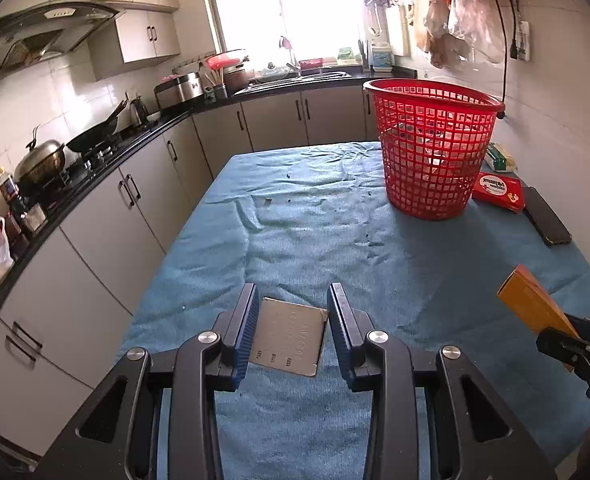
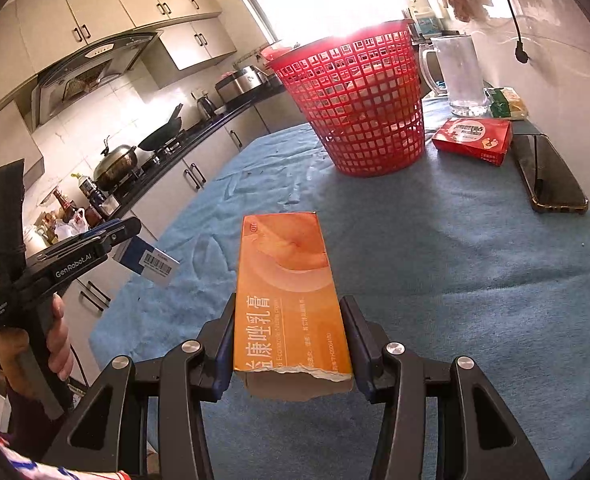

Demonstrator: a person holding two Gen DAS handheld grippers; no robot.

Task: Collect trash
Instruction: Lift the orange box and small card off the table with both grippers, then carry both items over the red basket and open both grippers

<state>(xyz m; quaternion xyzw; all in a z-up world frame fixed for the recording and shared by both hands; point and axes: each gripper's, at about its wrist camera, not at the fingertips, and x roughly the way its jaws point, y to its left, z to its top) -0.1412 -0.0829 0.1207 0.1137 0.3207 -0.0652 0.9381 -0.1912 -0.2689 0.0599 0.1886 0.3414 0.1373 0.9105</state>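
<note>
My left gripper is shut on a small flat box, silvery on the side facing the camera. From the right wrist view that small box is blue and white with a barcode, held above the table's left edge. My right gripper is shut on a long orange carton with a torn near end. The orange carton also shows at the right of the left wrist view. A red mesh basket stands upright at the far right of the blue-clothed table, ahead of both grippers.
Right of the basket lie a red box, a dark phone, a green-yellow packet and a glass pitcher. A kitchen counter with a wok and pots runs along the left. A hand grips the left tool.
</note>
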